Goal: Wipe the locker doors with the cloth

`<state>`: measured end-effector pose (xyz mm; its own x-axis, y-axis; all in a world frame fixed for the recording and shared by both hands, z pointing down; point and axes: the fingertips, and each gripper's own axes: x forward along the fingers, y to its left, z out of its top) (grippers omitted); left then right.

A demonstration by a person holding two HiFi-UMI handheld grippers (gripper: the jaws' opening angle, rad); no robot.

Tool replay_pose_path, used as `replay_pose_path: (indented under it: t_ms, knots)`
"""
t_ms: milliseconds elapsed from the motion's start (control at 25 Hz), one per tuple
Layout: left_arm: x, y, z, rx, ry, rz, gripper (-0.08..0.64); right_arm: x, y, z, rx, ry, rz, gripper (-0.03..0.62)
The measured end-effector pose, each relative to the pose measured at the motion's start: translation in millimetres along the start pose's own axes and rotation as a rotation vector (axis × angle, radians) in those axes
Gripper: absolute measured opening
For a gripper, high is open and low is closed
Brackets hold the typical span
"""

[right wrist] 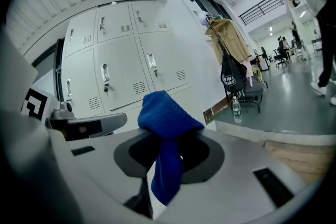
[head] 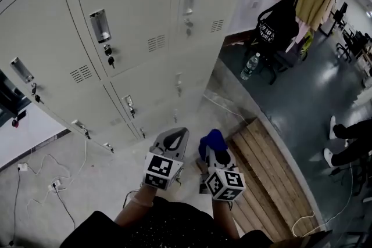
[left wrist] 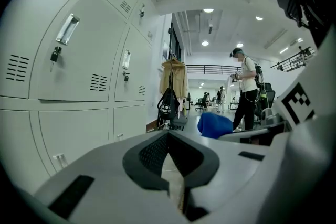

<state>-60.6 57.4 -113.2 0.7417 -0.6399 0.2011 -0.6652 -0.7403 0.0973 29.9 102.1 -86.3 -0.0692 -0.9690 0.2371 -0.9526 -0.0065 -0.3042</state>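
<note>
A bank of pale grey locker doors fills the upper left of the head view, each with a metal handle and a key. My right gripper is shut on a blue cloth, which bulges out in front of its jaws and hangs down between them. My left gripper is beside it on the left, shut with nothing in it. Both grippers are held low, well short of the lockers.
A wooden pallet lies on the floor to the right. Cables and a socket trail at lower left. A coat rack with a black bag, a chair and a bottle stand at upper right. A person stands farther off.
</note>
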Motion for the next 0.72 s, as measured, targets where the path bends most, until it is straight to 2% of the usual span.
replay_pose_path:
  t_ms: [80, 200, 360, 480, 720]
  knots:
    - [23, 12, 6, 0.024, 0.016, -0.007, 0.006, 21, -7, 14, -0.004, -0.007, -0.001, 0.087]
    - [66, 25, 28, 0.011, 0.005, -0.041, 0.006, 58, -21, 38, -0.006, -0.020, -0.008, 0.087]
    - [124, 44, 52, 0.069, 0.011, -0.079, 0.006, 111, -47, 66, 0.011, -0.031, -0.040, 0.087]
    - [164, 58, 60, 0.034, 0.008, -0.113, 0.006, 145, -65, 81, 0.018, -0.039, -0.064, 0.087]
    - [219, 82, 66, 0.047, 0.009, -0.144, 0.006, 193, -95, 90, 0.032, -0.027, -0.115, 0.087]
